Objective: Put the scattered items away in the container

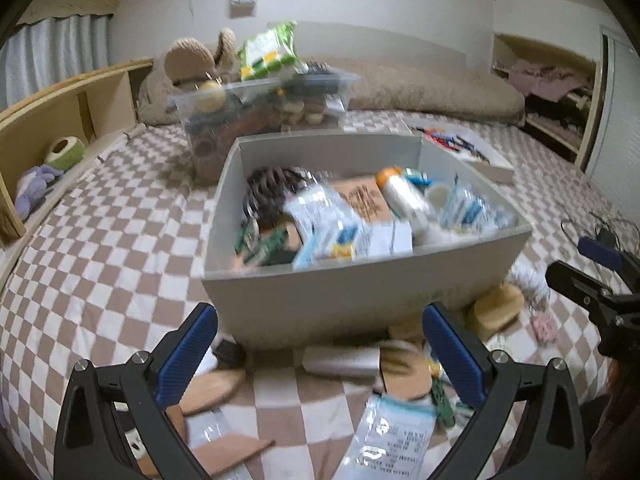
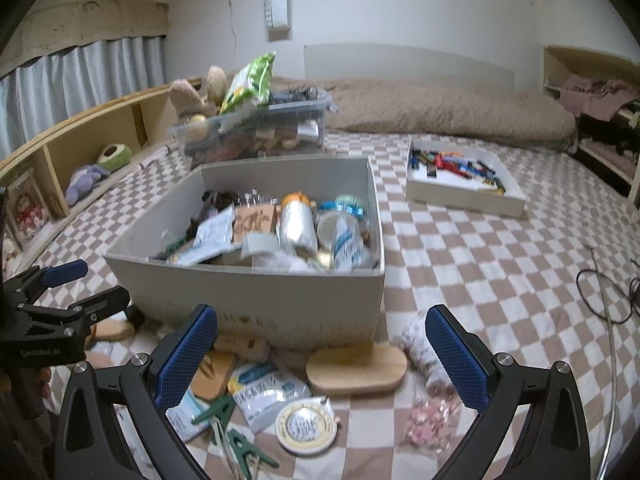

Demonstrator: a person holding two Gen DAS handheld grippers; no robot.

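Nearest the right wrist camera, green clips and a round tape roll are seen on the checkered bed, with a white printed packet just behind them. A wooden oval piece is laid against the front wall of the grey container; a pink bead packet is placed to its right. The right tongs are spread wide, nothing held. The left tongs are likewise spread wide and empty, hung over a clear printed pouch, a white tube and brown cardboard bits. The container is set mid-bed, already filled with packets, a white bottle with an orange cap and a tape roll. A clear bin packed with items is seen behind it, a white tray of small colourful items to the right. Some blur is noted in both views.
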